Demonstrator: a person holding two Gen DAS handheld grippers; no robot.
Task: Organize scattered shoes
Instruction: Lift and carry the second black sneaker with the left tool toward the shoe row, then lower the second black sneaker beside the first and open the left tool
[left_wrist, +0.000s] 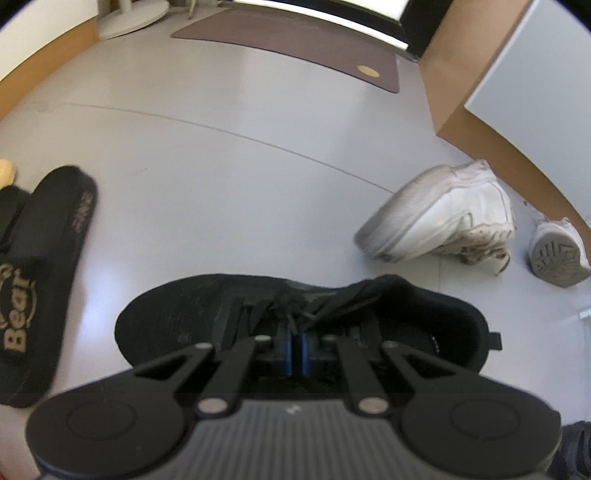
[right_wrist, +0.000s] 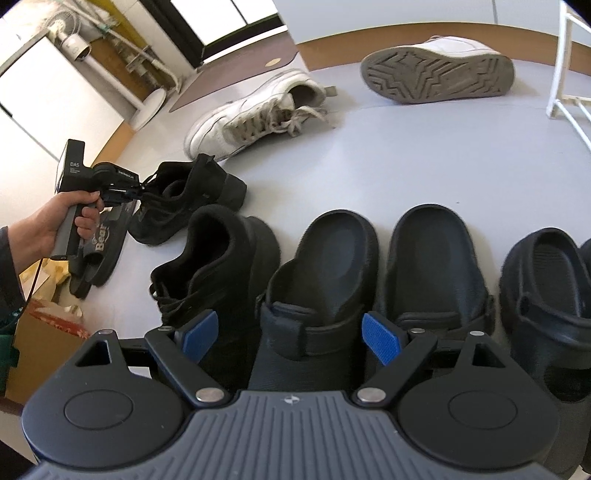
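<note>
Meanwhile left claw (left_wrist: 295, 354) pinches matte black sneaker's (left_wrist: 207, 314) laces; right claw (right_wrist: 291, 336) spread.

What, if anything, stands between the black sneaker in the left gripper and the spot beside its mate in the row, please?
Nothing visible: the left gripper holds the black sneaker by its laces, and only bare floor separates it from its mate at the row's end.

The slide (left_wrist: 40, 280) is blurred and cut off at the left edge of the left wrist view. The white sneaker's (left_wrist: 559, 251) upper hides behind the wall corner. The right-hand clog (right_wrist: 550, 310) runs past the frame edge
</note>
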